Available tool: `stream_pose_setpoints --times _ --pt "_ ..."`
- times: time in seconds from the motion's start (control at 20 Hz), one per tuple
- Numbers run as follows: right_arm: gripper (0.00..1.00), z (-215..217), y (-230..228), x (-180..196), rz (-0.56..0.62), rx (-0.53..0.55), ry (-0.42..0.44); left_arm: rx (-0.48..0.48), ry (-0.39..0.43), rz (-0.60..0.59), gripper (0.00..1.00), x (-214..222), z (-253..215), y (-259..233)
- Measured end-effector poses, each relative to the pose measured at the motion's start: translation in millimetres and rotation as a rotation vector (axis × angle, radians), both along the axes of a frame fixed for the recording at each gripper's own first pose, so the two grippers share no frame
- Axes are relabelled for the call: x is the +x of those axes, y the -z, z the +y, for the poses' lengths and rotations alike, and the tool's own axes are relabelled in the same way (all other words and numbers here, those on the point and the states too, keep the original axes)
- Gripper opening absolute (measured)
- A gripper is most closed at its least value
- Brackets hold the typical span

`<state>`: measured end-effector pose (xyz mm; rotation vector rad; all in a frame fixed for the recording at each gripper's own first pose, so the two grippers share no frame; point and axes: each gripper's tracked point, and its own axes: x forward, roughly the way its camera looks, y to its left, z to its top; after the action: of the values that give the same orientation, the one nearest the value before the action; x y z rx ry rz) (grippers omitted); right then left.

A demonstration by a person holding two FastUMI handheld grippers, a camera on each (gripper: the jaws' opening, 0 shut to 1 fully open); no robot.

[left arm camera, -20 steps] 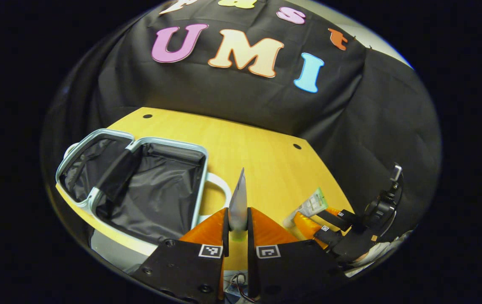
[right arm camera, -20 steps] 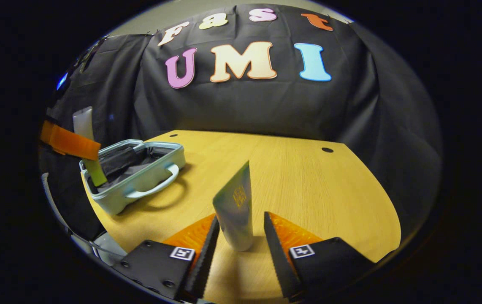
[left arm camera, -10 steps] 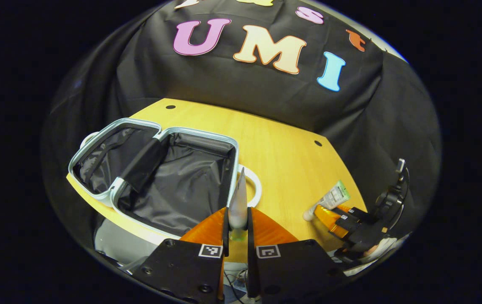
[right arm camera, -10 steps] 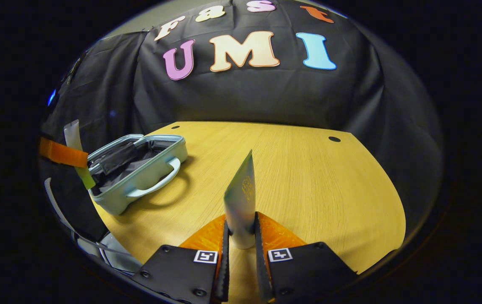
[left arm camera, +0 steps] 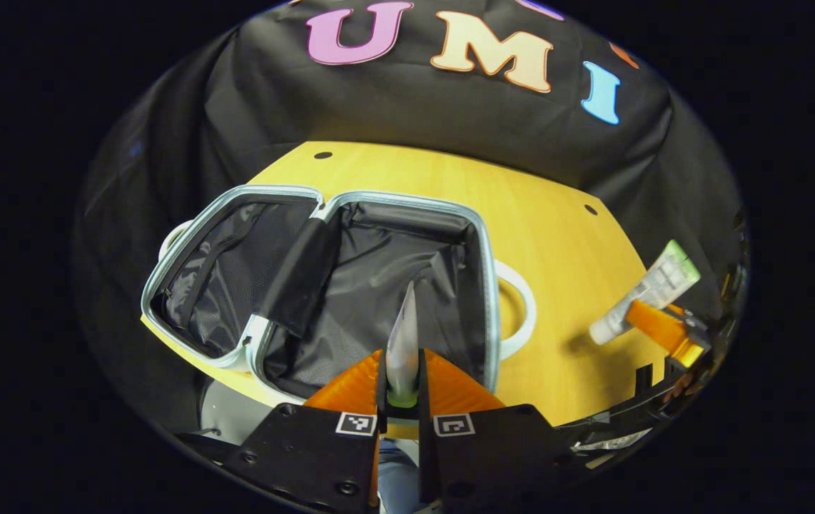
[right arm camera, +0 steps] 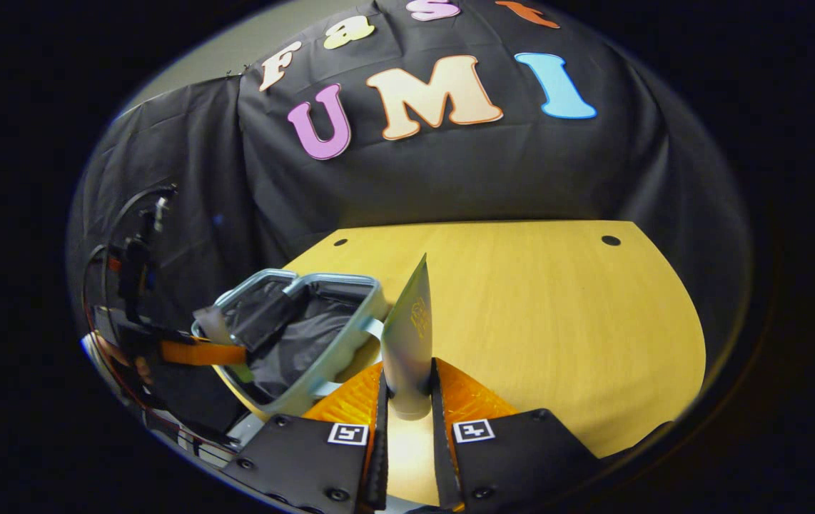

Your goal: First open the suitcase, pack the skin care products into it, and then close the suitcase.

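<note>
Over the open suitcase [left arm camera: 379, 278] the left gripper [left arm camera: 402, 382], clamped on a pale tube [left arm camera: 402, 343], has moved in from the table [left arm camera: 557, 235]; the right gripper [right arm camera: 407, 400] has clamped a second tube [right arm camera: 411, 335] and lifted it, so both look ready to drop in

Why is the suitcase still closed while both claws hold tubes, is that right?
Not quite: the suitcase lies open on the table, as the left gripper view shows. The rest is right: the left claw and the right claw each hold a tube.
</note>
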<state>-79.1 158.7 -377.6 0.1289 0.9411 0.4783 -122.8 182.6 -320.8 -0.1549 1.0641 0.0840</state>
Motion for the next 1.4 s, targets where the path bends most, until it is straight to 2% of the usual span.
stream_pose_setpoints --times 0.1,0.25,0.4,0.5,0.6,0.7,0.75,1.0,1.05,1.2,1.3,1.35,1.4 --pt "0.29 31 -10 -4 0.022 0.038 -0.025 0.022 0.019 0.061 0.17 1 12 16" --pt "0.29 78 -17 -15 0.083 0.106 -0.053 0.013 0.055 0.107 0.14 -2 18 33" --pt "0.29 117 -16 -32 0.142 0.141 -0.084 -0.026 0.081 0.104 0.15 0 18 47" --pt "0.29 140 -6 -42 0.17 0.13 -0.115 -0.07 0.089 0.082 0.2 4 16 46" --pt "0.29 159 8 -54 0.21 0.125 -0.123 -0.119 0.094 0.047 0.43 9 18 38" --pt "0.29 171 25 -64 0.265 0.116 -0.107 -0.122 0.105 0.0 0.67 17 30 26" --pt "0.28 174 36 -69 0.291 0.098 -0.096 -0.116 0.107 -0.017 0.76 19 38 21" --pt "0.29 178 80 -85 0.356 -0.043 -0.071 -0.13 0.092 -0.078 0.76 29 83 -4" --pt "0.24 178 85 -87 0.362 -0.062 -0.064 -0.123 0.084 -0.085 0.76 31 97 -6" --pt "0.33 184 89 -78 0.343 -0.091 -0.036 -0.098 0.036 -0.106 0.76 39 141 -6" --pt "0.39 193 80 -67 0.296 -0.07 -0.036 -0.095 -0.012 -0.111 0.76 42 170 -8" --pt "0.3 197 73 -59 0.266 -0.05 -0.034 -0.091 -0.038 -0.117 0.82 43 185 -8" --pt "0.53 201 66 -50 0.234 -0.036 -0.03 -0.086 -0.058 -0.122 0.84 45 200 -10"
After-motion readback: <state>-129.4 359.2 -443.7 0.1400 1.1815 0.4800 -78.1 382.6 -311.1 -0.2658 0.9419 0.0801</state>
